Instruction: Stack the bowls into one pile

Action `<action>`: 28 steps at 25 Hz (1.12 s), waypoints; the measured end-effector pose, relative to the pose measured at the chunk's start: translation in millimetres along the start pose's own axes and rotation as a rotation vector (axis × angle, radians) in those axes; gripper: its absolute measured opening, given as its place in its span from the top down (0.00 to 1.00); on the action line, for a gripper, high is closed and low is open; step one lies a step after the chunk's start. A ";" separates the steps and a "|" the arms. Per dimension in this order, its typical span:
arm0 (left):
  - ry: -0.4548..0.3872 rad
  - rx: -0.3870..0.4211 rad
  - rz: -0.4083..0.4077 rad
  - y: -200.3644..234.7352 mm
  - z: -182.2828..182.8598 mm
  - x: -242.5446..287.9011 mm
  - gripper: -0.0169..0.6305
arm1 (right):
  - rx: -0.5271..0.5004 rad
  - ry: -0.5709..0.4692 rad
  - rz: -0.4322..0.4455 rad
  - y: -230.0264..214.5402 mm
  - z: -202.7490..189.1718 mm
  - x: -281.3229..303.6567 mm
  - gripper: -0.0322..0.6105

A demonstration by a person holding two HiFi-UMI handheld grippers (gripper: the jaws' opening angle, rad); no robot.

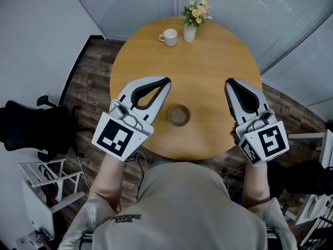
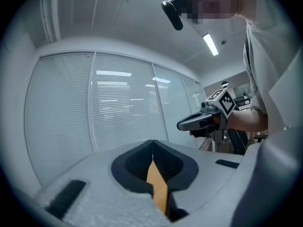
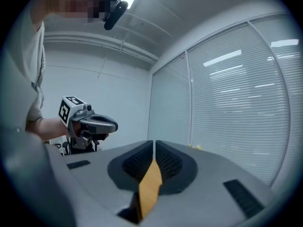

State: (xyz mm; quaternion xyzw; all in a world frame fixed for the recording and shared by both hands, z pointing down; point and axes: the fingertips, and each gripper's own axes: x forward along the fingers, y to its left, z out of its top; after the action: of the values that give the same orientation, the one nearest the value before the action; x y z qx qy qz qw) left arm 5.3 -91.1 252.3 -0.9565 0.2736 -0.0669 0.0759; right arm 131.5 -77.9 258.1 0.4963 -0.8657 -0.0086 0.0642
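The round wooden table [image 1: 208, 66] has much free surface; a white mug [image 1: 168, 37] and a small white vase with flowers [image 1: 191, 25] stand near its far edge. The small round brownish bowls [image 1: 178, 115] sit near the front edge, between the grippers. The left gripper [image 1: 167, 80] and the right gripper [image 1: 228, 82] are held level above the table, jaws together, empty.

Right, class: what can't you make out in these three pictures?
- How many bowls there are: the head view looks straight down on them, they are small, and any upper bowl hides those beneath.
- Contents of the mug: head view, too small.
- Both gripper views: the bowls lie outside the frame.
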 end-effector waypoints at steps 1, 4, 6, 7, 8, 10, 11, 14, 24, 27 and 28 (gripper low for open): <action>-0.009 0.005 0.003 -0.1 5.2 -3.2 0.94 | 0.004 -0.013 0.007 2.9 6.2 -2.4 0.89; -0.025 0.015 0.017 1.7 18.3 -12.8 0.94 | 0.003 -0.059 0.034 13.0 29.0 -10.1 0.89; -0.032 0.022 0.029 4.5 24.5 -18.7 0.94 | -0.013 -0.085 0.042 18.0 42.4 -14.4 0.89; -0.037 0.024 0.035 5.9 26.9 -21.8 0.94 | -0.019 -0.096 0.044 20.0 47.5 -16.2 0.89; -0.041 0.026 0.042 7.3 29.0 -24.8 0.94 | -0.023 -0.104 0.046 21.6 51.5 -17.8 0.89; -0.052 0.030 0.056 9.3 32.3 -30.6 0.94 | -0.026 -0.114 0.048 24.1 55.9 -20.0 0.89; -0.058 0.032 0.062 9.7 33.8 -33.1 0.94 | -0.027 -0.116 0.049 25.1 56.8 -20.8 0.89; -0.069 0.036 0.073 9.1 36.7 -38.9 0.94 | -0.026 -0.116 0.055 28.1 56.8 -22.1 0.89; -0.046 -0.012 0.074 -1.1 19.1 -53.0 0.94 | -0.008 -0.084 0.086 41.6 41.9 -22.1 0.89; -0.032 -0.037 0.067 -4.5 10.2 -53.8 0.94 | 0.002 -0.067 0.097 44.6 33.5 -20.2 0.89; -0.027 -0.041 0.067 -4.8 7.1 -53.9 0.94 | 0.007 -0.062 0.103 46.0 30.9 -19.4 0.89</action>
State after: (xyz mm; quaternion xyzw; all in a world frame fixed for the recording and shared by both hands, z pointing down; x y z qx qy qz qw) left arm -36.3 -57.6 241.5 -0.9490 0.3057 -0.0459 0.0619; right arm 98.0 -39.4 229.1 0.4506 -0.8918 -0.0179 0.0361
